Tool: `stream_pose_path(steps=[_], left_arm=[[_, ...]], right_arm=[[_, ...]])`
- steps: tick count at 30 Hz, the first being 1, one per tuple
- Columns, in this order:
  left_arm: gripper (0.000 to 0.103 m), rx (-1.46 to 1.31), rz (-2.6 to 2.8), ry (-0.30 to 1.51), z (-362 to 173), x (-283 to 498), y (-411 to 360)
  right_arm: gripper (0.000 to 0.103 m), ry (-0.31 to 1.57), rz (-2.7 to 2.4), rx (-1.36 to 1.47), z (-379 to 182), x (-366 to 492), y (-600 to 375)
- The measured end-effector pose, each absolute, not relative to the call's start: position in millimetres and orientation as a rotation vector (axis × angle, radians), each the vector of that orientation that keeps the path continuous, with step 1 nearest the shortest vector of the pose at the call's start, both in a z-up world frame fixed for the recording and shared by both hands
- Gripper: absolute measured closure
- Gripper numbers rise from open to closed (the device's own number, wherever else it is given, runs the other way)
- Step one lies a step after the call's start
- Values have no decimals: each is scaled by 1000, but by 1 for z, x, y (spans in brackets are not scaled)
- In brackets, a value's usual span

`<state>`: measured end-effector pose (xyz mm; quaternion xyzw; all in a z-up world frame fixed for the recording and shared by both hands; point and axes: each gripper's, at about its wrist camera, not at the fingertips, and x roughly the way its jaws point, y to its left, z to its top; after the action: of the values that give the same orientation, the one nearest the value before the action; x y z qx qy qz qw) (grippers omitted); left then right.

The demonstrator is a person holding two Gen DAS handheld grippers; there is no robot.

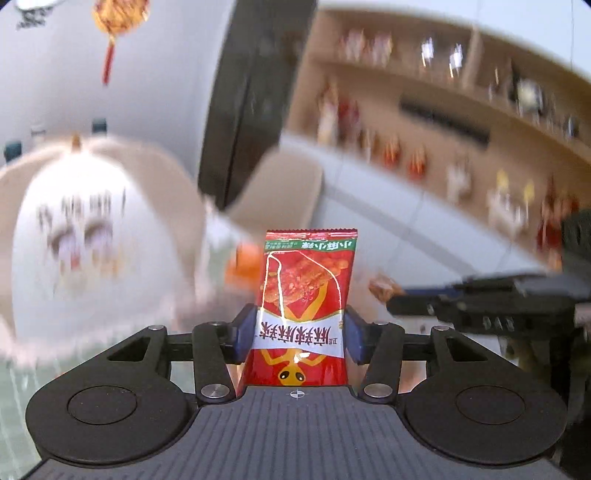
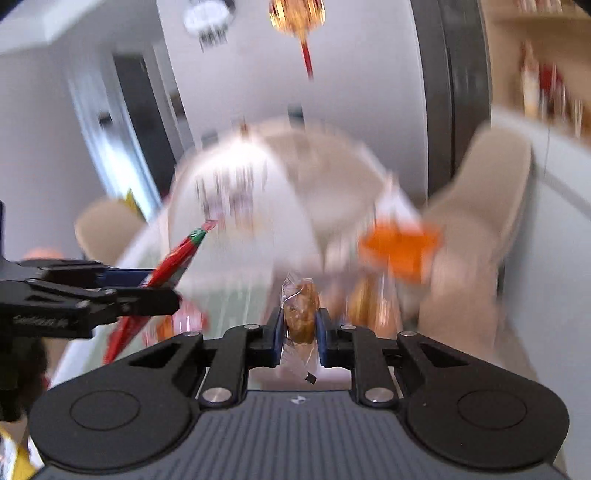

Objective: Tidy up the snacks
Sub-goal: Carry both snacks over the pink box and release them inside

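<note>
In my left view, my left gripper (image 1: pixel 297 334) is pinching a red packet (image 1: pixel 304 314). The blue pads (image 1: pixel 243 338) press on both sides of the packet's lower half. The packet stands up between them, and its print is upside down to me. It has a green strip at the top edge and a white band across the middle. Everything behind it is blurry. I can make out a big white bag (image 1: pixel 92 240) on the left and a bit of orange packet (image 1: pixel 245 264) just behind the red one. On the right, my right gripper (image 1: pixel 402 295) comes in from the side with a small brown thing at its tip. Far back there are shelves (image 1: pixel 424 110) with blurry things on them.

In my right view, my right gripper (image 2: pixel 300 332) is pinching a brown snack (image 2: pixel 300 310) in a clear wrapper. The pads touch it on both sides, and the wrapper sticks out above and below them. On the left I see my left gripper (image 2: pixel 147 284) from the side, with the red packet (image 2: pixel 177 258) seen edge-on and tilted. The orange packet (image 2: pixel 400 247) is a blur to the right, past the snack. The white bag (image 2: pixel 240 199) is a blur behind. A red and gold ornament (image 2: pixel 297 14) hangs up top.
</note>
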<state>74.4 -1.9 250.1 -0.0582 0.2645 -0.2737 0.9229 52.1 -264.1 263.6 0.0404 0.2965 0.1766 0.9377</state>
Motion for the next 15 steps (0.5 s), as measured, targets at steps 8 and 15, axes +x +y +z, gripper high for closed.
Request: stream_pose_path(steps=[8, 15], left_arm=[[49, -269, -519, 682, 198, 179, -37], [49, -340, -423, 798, 127, 182, 2]], right_arm=[[35, 660, 266, 45, 252, 104, -269], [35, 790, 234, -20, 189, 97, -279]])
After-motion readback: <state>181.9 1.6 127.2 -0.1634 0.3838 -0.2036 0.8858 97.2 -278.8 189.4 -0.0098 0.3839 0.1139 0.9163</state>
